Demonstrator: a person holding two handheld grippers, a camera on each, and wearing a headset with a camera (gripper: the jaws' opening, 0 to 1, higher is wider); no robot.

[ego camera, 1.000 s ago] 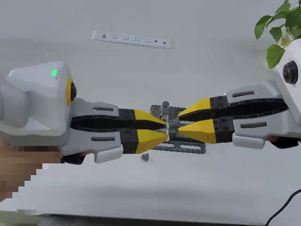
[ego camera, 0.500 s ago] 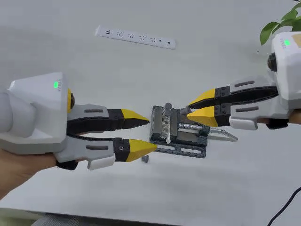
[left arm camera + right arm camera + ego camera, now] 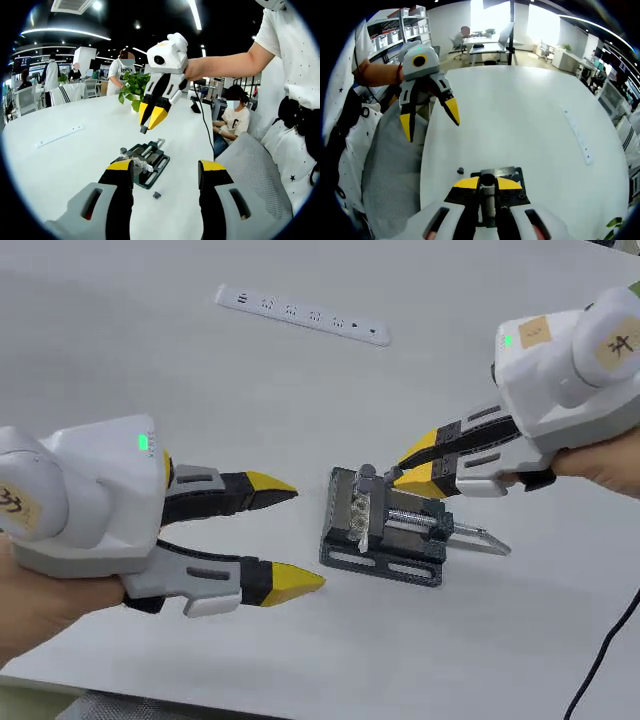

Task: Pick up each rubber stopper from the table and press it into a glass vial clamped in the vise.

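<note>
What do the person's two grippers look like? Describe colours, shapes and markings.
Both the left gripper and right gripper have bulky white bodies, black jaws ending in pointed yellow tips, a green light and tan handwritten labels. The person wears a white short-sleeved shirt.

The vise (image 3: pixel 400 540) is small and dark grey. It lies flat just right of the middle of the head view, with its screw handle (image 3: pixel 482 537) pointing right. Clear glass vials (image 3: pixel 357 508) stand clamped in a row at its left end. One grey stopper (image 3: pixel 368 471) stands upright at the vise's upper left corner; whether it sits in a vial is unclear. A second stopper (image 3: pixel 487 178), dark grey, is pinched in the right gripper (image 3: pixel 487 184) at the bottom centre of the right gripper view. A third stopper (image 3: pixel 156 195) lies loose on the table (image 3: pixel 60 165), just below the vise in the left gripper view.
</note>
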